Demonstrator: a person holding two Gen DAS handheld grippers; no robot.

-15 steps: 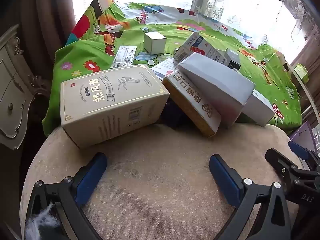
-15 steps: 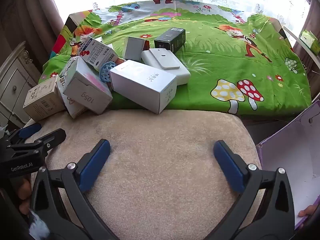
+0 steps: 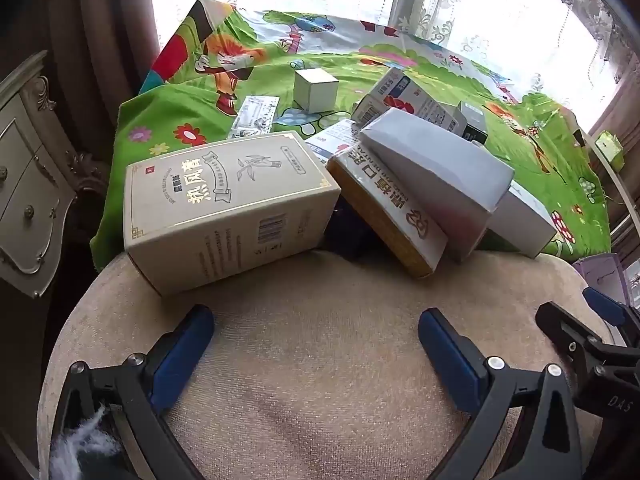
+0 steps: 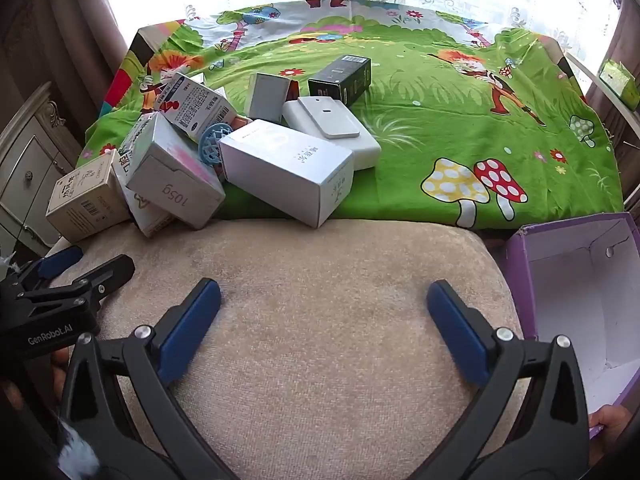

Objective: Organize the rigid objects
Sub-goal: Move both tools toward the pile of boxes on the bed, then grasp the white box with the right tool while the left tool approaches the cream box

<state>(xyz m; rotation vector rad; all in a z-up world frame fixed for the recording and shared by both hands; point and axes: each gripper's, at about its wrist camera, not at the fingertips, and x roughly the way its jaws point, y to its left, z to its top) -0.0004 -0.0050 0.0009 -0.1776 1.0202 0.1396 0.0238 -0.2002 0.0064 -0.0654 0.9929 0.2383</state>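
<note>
Boxes (image 4: 280, 168) heaped at 11 o'clock, leaning over the cushion (image 4: 320, 320) edge. Your left claw (image 3: 316, 344) and right claw (image 4: 324, 312) both gape empty. Risk: nudge one box and the pile may slide off.

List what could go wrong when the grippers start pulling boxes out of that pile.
1. The grey box marked 105g leans on the yellow-edged box; pulling either may topple the rest.
2. The white box overhangs the bed's edge onto the beige cushion and may slide off.
3. Both the left gripper and right gripper are open and close together; they may collide.
</note>
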